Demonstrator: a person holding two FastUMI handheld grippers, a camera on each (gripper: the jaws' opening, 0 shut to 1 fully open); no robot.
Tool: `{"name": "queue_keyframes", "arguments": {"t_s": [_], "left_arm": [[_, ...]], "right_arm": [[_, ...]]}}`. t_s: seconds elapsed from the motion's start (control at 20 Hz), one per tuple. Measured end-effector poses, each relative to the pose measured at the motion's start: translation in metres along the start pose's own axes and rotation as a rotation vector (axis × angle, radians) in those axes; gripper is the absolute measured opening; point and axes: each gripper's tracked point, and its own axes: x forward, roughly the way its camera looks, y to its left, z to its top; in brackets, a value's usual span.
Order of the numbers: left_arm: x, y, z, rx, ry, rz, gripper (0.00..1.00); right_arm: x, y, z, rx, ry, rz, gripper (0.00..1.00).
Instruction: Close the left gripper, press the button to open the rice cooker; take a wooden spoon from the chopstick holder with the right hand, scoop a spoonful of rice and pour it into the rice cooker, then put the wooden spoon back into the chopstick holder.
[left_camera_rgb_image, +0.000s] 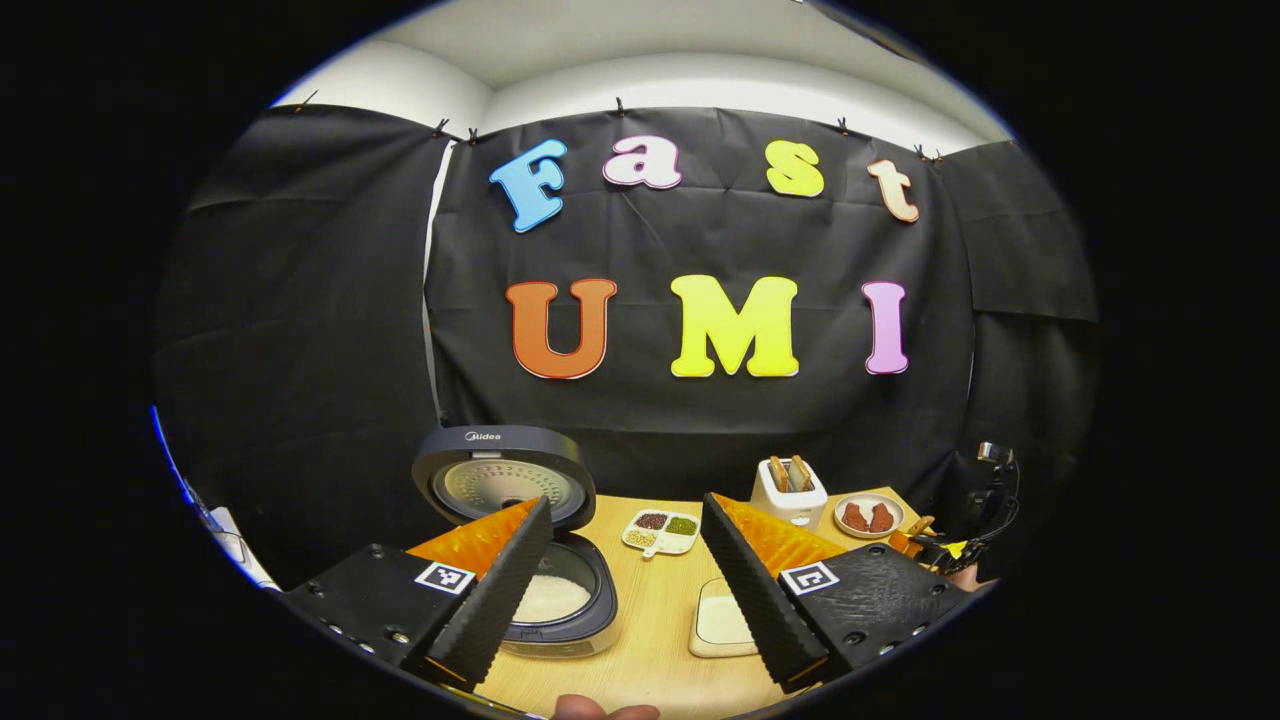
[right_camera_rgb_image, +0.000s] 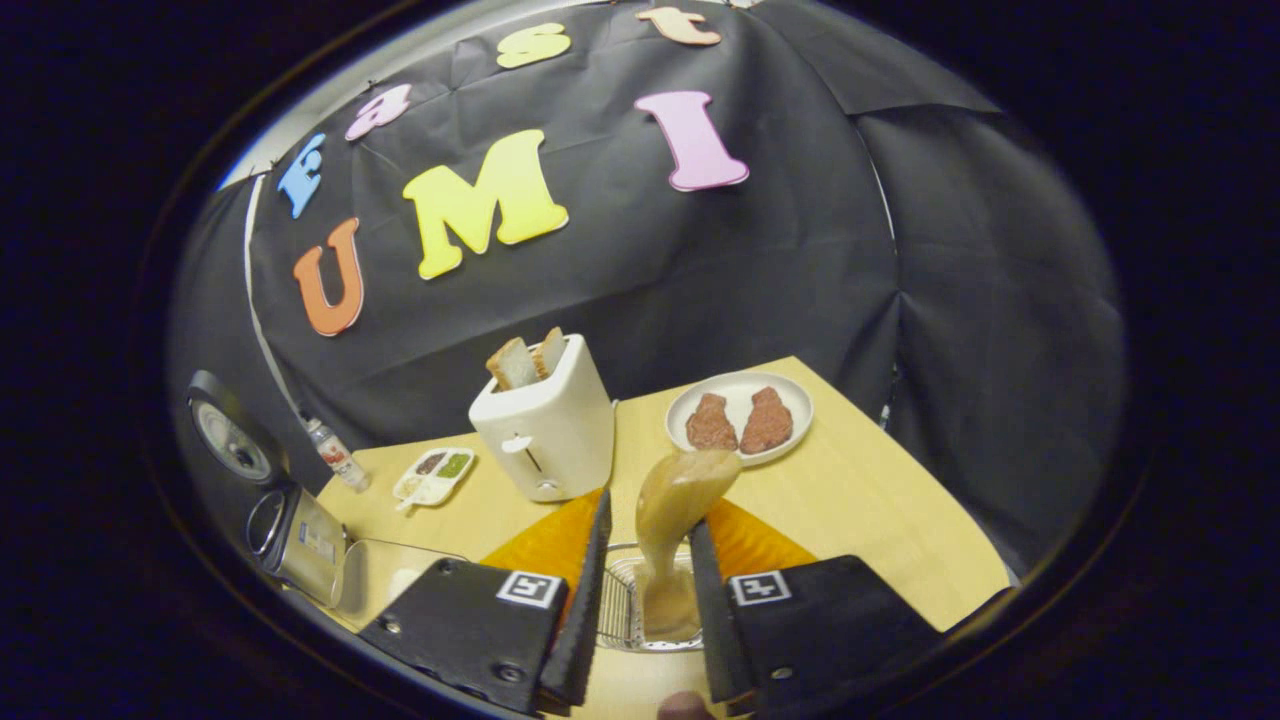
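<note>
The cooker (left_camera_rgb_image: 535, 530) stands open on the table (left_camera_rgb_image: 650, 620), lid (left_camera_rgb_image: 505, 480) upright, white rice visible in its pot (left_camera_rgb_image: 550, 598). The left gripper (left_camera_rgb_image: 625, 575) hangs above the table with its fingers wide apart and nothing between them. In the right gripper view, the right gripper (right_camera_rgb_image: 645, 590) is closed narrowly on the spoon (right_camera_rgb_image: 675, 520); both fingers appear to press the handle, with the bowl pointing up and away. A wire holder (right_camera_rgb_image: 625, 605) sits directly below the spoon.

By this reading, the spoon is at the holder, either coming out or going back; the pictures alone do not settle which. Either way the step is best done by keeping the handle vertical over the holder's mouth, moving straight along its axis, and keeping the grip firm so the spoon cannot pivot against the wire.

Counted on the table: one cooker, one toaster (right_camera_rgb_image: 545, 425) with two bread slices, one plate (right_camera_rgb_image: 740, 415) carrying two brown pieces, one divided dish (left_camera_rgb_image: 660, 530) of grains, one shallow rice tray (left_camera_rgb_image: 722, 620), one small bottle (right_camera_rgb_image: 335, 455), one spoon.
</note>
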Motion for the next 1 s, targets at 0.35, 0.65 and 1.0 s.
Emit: {"name": "queue_keyframes", "arguments": {"t_s": [0.35, 0.65, 1.0], "left_arm": [[-0.001, 0.014, 0.016, -0.042, -0.053, -0.012, 0.96], [0.013, 0.029, 0.032, -0.058, -0.093, -0.036, 0.95], [0.052, 0.081, 0.058, -0.074, -0.138, 0.027, 0.95]], "right_arm": [[-0.047, -0.004, 0.059, 0.009, -0.135, -0.063, 0.97], [-0.113, 0.009, 0.109, -0.068, -0.256, -0.095, 1.00], [-0.195, 0.034, 0.144, -0.141, -0.362, -0.117, 0.97]]}}
